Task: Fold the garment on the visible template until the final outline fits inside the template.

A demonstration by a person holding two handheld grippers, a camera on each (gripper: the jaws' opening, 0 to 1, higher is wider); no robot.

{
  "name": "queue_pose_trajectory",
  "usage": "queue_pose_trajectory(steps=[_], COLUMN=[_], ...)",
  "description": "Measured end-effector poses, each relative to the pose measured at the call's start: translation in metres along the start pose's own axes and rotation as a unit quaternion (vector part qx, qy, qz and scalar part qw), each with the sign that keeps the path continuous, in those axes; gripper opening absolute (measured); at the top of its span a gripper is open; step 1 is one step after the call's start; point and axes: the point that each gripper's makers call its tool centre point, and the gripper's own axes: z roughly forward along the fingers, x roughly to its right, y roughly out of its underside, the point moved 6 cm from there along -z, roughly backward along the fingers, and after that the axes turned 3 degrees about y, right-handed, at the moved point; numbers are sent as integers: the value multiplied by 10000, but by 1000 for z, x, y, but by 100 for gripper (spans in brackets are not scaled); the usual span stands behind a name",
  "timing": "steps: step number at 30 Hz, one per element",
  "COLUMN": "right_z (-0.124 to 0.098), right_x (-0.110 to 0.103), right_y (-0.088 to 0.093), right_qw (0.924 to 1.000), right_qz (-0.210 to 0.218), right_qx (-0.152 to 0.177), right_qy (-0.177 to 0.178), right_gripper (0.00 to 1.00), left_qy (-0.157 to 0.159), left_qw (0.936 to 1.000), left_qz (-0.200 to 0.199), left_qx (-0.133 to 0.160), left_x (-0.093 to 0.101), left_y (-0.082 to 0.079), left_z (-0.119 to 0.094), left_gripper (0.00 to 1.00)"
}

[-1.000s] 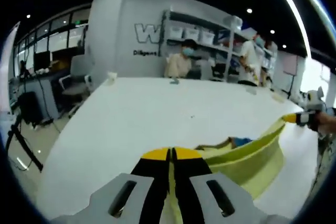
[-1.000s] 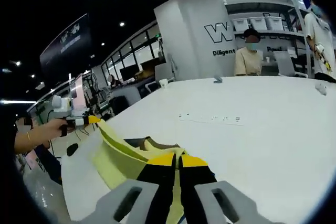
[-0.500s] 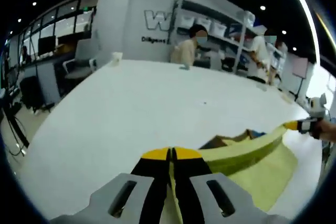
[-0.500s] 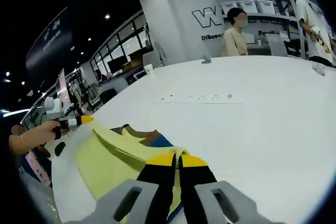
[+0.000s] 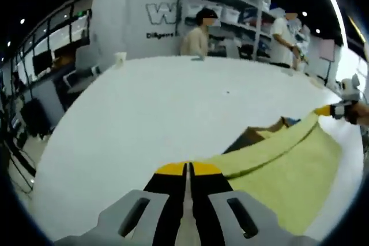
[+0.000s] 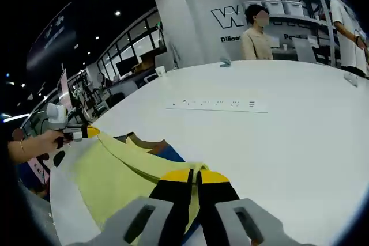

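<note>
The left gripper [image 5: 187,171] has its jaws pressed together on one end of the yellow garment's [image 5: 282,168] folded edge; the right gripper [image 6: 193,176] pinches the other end the same way. The cloth stretches between them, low over the white table [image 5: 155,108]. The right gripper view shows a row of small marks [image 6: 216,104] farther along the tabletop. Brown and blue fabric [image 6: 158,147] peeks out beyond the yellow fold. People stand by shelves [image 5: 230,12] at the far side.
</note>
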Motion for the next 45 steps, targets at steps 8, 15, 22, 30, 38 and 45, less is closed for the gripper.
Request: queue_pose_trajectory(steps=[8,15,22,30,38,45], right_z=[-6,-1,13,28,41,34], right_x=[5,2,4,6,18,22], right_y=[12,31,22,8,9,13], right_qw=[9990,9942,9936,9977,9996,9992], right_qz=[-373,-912,-967,-601,83,257], right_qx=[-235,-576,-575,-322,-230,-211], right_qy=[90,54,90,-5,138,241], right_gripper=[7,12,15,2,0,0], left_qy=[149,290,293,634,712,508], left_qw=[9995,9969,9971,9959,9964,9941], left_qz=[216,522,548,535,-465,-958], left_qx=[-195,-518,-450,-356,-53,17], left_x=[11,14,9,11,1,-2], left_y=[5,22,16,4,1,6], left_z=[-4,2,14,36,48,46], left_gripper=[6,18,18,6,2,2])
